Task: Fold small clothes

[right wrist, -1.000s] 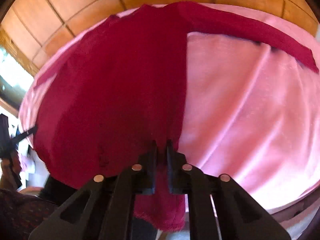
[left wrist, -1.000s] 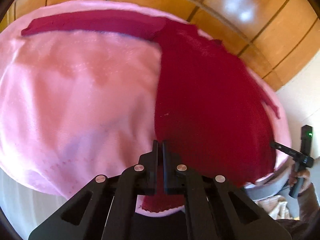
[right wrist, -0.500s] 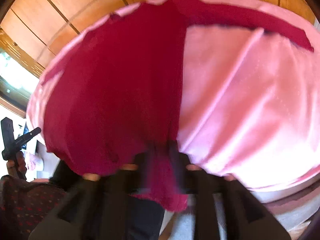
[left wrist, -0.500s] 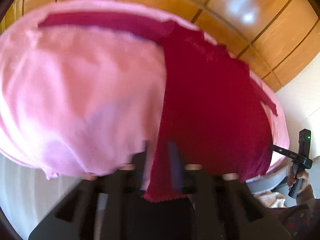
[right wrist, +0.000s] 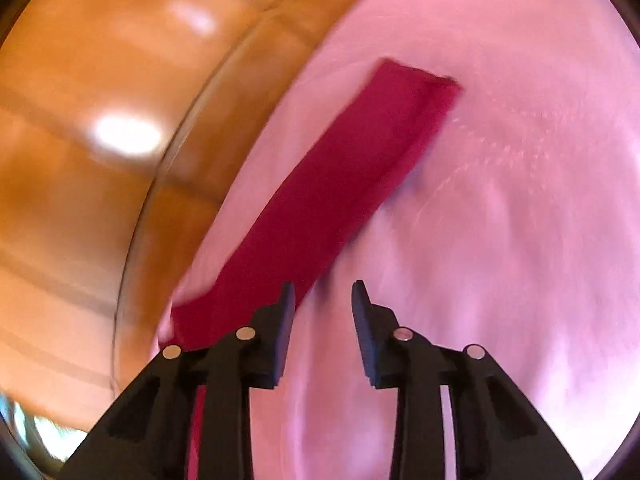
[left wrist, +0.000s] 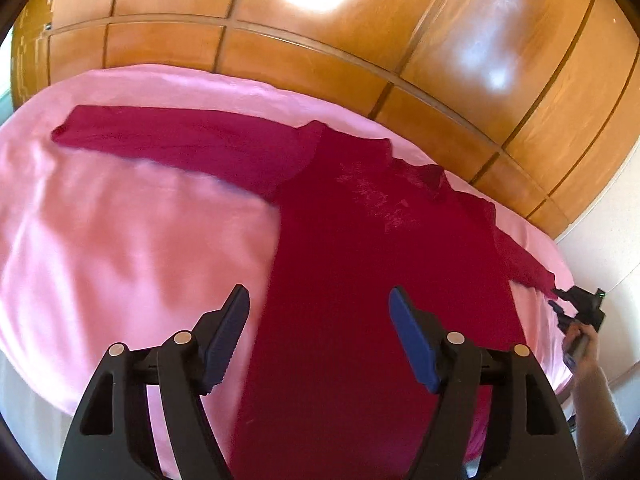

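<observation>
A dark red long-sleeved sweater (left wrist: 360,280) lies flat on the pink bed sheet (left wrist: 120,240), with its sleeves spread to both sides. My left gripper (left wrist: 318,300) hovers over the lower body of the sweater. Its jaws are opening and the pads touch no cloth. In the right wrist view my right gripper (right wrist: 323,290) hangs over the sheet beside the sweater's sleeve (right wrist: 340,184), which runs under its left finger. Its jaws are closing with nothing pressed between them. The left wrist view shows the right gripper (left wrist: 560,300) at the far right sleeve, held by a hand (left wrist: 582,340).
A glossy wooden wardrobe (left wrist: 360,40) runs along the far side of the bed and fills the left of the right wrist view (right wrist: 80,160). The pink sheet (right wrist: 500,240) spreads wide around the sweater. A pale wall stands at the right end of the bed.
Both grippers let go of the sweater's hem and their jaws parted. The left one rose above the sweater's body. The right one swung over to the sleeve and rolled.
</observation>
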The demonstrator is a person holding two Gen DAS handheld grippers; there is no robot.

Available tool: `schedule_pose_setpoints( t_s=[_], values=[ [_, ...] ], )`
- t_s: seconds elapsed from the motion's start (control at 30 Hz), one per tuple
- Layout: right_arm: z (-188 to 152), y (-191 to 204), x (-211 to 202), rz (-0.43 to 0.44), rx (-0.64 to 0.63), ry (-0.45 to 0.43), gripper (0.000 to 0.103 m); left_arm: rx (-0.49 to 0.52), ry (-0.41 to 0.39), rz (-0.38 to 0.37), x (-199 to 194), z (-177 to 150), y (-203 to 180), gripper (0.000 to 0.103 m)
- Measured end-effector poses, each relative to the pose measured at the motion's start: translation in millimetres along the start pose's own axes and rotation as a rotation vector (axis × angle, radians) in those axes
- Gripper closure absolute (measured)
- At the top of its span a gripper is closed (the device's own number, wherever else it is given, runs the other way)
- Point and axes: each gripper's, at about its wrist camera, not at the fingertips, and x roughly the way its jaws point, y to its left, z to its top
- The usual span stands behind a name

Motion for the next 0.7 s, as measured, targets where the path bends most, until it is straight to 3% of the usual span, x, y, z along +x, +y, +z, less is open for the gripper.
schedule_pose_setpoints(
  t_s=[0.13,0.23,0.27,0.33,0.43,0.57,0.7],
  values=[
    [28,-10,31,-0.047,0.085,-0.055,0.074,0.035,-0.022,0.022,15,5,-23,0.024],
    [42,-8,39,-0.098,0.076,-0.065,0.091,0.043,-0.02,0.019,25,6,-31,0.02],
    [47,-3,41,-0.104,0.059,-0.06,0.097,0.043,-0.013,0.017,27,7,-32,0.02],
    [49,21,41,-0.101,-0.015,-0.079,0.097,0.047,-0.002,0.015,33,7,-35,0.02],
    [37,75,11,-0.029,-0.201,-0.124,0.097,0.065,0.007,-0.026,38,11,-38,0.02],
    [-15,179,-2,0.085,-0.542,-0.088,0.097,0.071,0.044,-0.132,48,24,-47,0.02],
    [-104,260,15,0.184,-0.803,0.038,0.097,0.073,0.032,-0.182,53,39,-55,0.02]
  ],
)
